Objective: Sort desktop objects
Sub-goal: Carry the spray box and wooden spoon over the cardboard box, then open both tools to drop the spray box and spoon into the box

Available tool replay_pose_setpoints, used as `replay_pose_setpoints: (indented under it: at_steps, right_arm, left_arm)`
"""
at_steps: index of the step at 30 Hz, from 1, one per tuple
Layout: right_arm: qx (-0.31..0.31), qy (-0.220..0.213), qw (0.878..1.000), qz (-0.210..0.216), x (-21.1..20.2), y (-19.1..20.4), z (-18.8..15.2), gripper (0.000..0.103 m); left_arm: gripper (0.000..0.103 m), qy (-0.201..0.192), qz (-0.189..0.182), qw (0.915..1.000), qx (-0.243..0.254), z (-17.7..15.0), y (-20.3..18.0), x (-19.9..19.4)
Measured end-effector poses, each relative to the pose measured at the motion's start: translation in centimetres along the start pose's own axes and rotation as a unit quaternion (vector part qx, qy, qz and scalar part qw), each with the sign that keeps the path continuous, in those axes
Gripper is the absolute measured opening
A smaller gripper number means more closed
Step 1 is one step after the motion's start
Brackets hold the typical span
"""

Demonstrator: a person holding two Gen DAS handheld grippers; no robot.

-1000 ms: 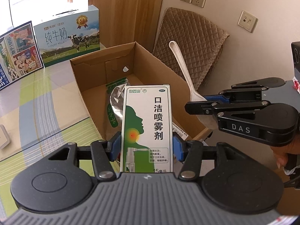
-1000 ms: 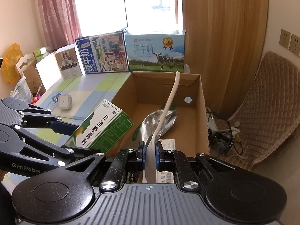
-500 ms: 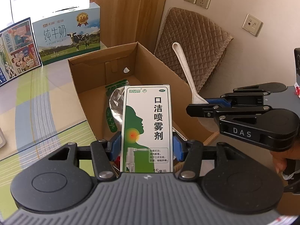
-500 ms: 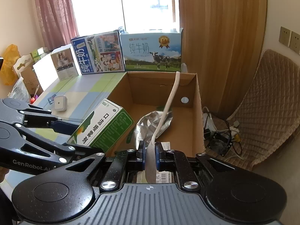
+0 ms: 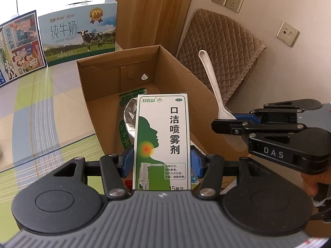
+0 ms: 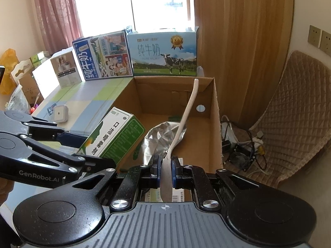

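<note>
background milk carton [image 5: 79, 39] reads "pure milk"; right claw [image 5: 224, 122] "das".

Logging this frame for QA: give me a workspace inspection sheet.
Surface: tabletop with a green, blue and cream striped cover.
Job's things: open brown cardboard box holding a crumpled silver foil pouch; green-and-white medicine carton; white plastic spoon.
Clutter: two printed milk cartons, small white square device.
Grippers: left gripper shut on the carton; right gripper shut on the spoon's bowl, handle pointing up.
Cables: tangle of black cables on the floor beside the box.
Surroundings: brown quilted cushion, wall sockets, pink curtain.
</note>
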State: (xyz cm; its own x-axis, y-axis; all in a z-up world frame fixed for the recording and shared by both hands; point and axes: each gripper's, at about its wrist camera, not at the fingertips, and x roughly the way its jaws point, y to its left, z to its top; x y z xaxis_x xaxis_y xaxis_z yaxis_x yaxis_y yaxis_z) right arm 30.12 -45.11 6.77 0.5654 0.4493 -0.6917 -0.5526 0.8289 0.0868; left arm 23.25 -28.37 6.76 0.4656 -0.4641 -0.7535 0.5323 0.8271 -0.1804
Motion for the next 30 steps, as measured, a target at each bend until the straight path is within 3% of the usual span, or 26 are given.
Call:
replay_pose_setpoints:
  at_steps: [22,23,24,26,30]
  right_arm:
    - [0.01,0.011,1.0,0.022,1.5,1.0,0.1,0.007]
    - [0.016,0.009,0.999,0.026,1.5,0.8,0.1,0.011]
    - [0.024,0.006,0.999,0.026,1.5,0.7,0.2,0.027]
    - [0.034,-0.002,0.999,0.022,1.2,0.4,0.2,0.05]
    - [0.04,-0.005,0.999,0.015,0.3,0.3,-0.5,0.05]
  left_arm:
    - [0.054,-0.028,0.028,0.9989,-0.024,-1.4,2.3,-3.0]
    - [0.055,-0.029,0.029,0.9989,-0.025,-1.6,2.3,-3.2]
    - [0.055,-0.029,0.029,0.9988,-0.027,-1.7,2.4,-3.3]
    - [0.06,-0.031,0.031,0.9986,-0.029,-2.1,2.5,-3.7]
    - [0.069,-0.037,0.04,0.9982,-0.024,-3.0,2.6,-4.6]
